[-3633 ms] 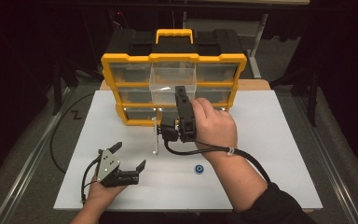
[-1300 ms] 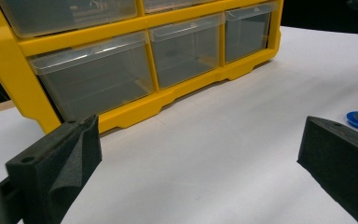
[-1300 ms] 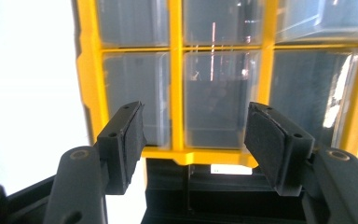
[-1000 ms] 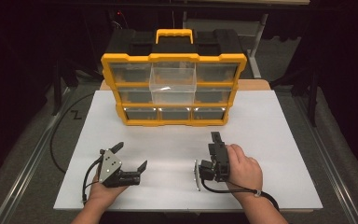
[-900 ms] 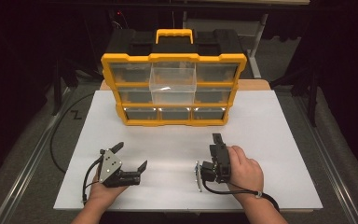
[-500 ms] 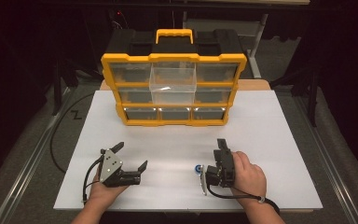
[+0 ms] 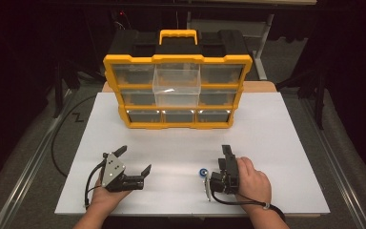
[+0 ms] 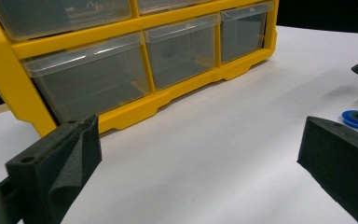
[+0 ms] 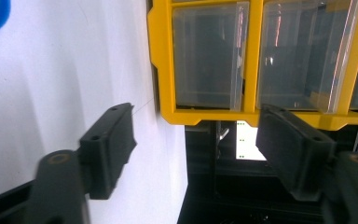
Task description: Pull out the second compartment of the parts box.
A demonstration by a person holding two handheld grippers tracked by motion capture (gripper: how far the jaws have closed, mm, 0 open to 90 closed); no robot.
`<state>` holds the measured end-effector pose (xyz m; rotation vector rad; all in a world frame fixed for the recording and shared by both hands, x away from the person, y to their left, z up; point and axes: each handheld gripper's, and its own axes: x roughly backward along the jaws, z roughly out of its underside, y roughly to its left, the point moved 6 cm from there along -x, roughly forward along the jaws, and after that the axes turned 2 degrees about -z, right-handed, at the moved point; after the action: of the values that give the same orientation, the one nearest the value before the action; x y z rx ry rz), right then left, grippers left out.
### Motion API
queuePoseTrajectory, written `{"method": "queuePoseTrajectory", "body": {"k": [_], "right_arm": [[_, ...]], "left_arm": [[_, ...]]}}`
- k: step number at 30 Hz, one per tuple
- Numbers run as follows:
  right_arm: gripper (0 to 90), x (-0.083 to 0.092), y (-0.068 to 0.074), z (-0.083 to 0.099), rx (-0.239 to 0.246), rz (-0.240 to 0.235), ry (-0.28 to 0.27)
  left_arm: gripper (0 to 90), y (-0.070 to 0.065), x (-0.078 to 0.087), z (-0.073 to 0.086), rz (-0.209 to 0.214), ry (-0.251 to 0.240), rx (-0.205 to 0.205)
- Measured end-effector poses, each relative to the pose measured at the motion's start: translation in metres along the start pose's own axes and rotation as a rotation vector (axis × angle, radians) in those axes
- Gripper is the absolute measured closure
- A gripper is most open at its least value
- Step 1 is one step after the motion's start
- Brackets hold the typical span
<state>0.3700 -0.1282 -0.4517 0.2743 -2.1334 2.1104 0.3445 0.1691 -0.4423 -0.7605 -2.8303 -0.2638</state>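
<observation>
Blue ring (image 7: 202,172) lies flat on white surface (image 7: 276,143), lower centre of frame, just left of right gripper (image 7: 226,162); its jaws have just been opening, nothing between them. Left gripper (image 7: 134,160), lower left: jaws wide, empty.

My left gripper (image 7: 126,172) is black with a grey three-cornered plate and blocky foam-faced fingers (image 8: 58,161). My right gripper (image 7: 225,164) matches, trailing a black cable.

Left claw (image 7: 134,163) open; right claw (image 7: 224,158) opening, empty.
</observation>
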Motion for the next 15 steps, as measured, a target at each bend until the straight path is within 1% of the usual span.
{"method": "queuePoseTrajectory", "body": {"k": [1, 2, 3, 4, 7, 8, 9, 10, 12, 15], "right_arm": [[25.3, -0.0003, -0.0009, 0.0, 0.003, 0.003, -0.002], [21.9, -0.0004, -0.0003, 0.0005, -0.014, -0.001, -0.001], [17.4, 0.0, 0.0002, 0.0012, -0.024, -0.015, 0.008], [14.6, -0.0003, -0.002, 0.0007, -0.01, -0.002, -0.002], [2.1, -0.0018, -0.0024, 0.0008, -0.025, 0.015, -0.015], [0.9, -0.0019, -0.003, 0.0011, -0.024, 0.02, -0.015], [0.8, -0.0014, -0.0031, 0.0014, -0.026, 0.018, -0.016], [0.8, -0.0008, -0.0041, 0.0013, -0.019, 0.012, -0.017], [0.8, -0.0003, -0.0054, 0.0017, -0.019, 0.023, -0.023], [0.8, -0.0004, -0.0059, 0.0036, -0.025, 0.014, -0.014]], "left_arm": [[0.1, 0.0, -0.0001, 0.0001, 0.001, 0.001, 0.0], [0.2, -0.0001, -0.0003, 0.0001, 0.002, 0.001, 0.001], [0.1, -0.0001, -0.0005, 0.0002, 0.002, 0.001, 0.002], [0.1, -0.0002, -0.0005, 0.0001, 0.002, 0.001, 0.001], [0.1, -0.0001, -0.0003, 0.0001, 0.002, 0.001, 0.001], [0.1, -0.0002, -0.0003, 0.0002, 0.002, 0.001, 0.001], [0.1, -0.0001, -0.0004, 0.0003, 0.002, 0.002, 0.001], [0.2, -0.0001, -0.0004, 0.0003, 0.002, 0.002, 0.002], [0.1, -0.0003, -0.0004, 0.0002, 0.002, 0.001, 0.003], [0.1, -0.0005, -0.0004, 0.0004, 0.002, 0.002, 0.003]]}}
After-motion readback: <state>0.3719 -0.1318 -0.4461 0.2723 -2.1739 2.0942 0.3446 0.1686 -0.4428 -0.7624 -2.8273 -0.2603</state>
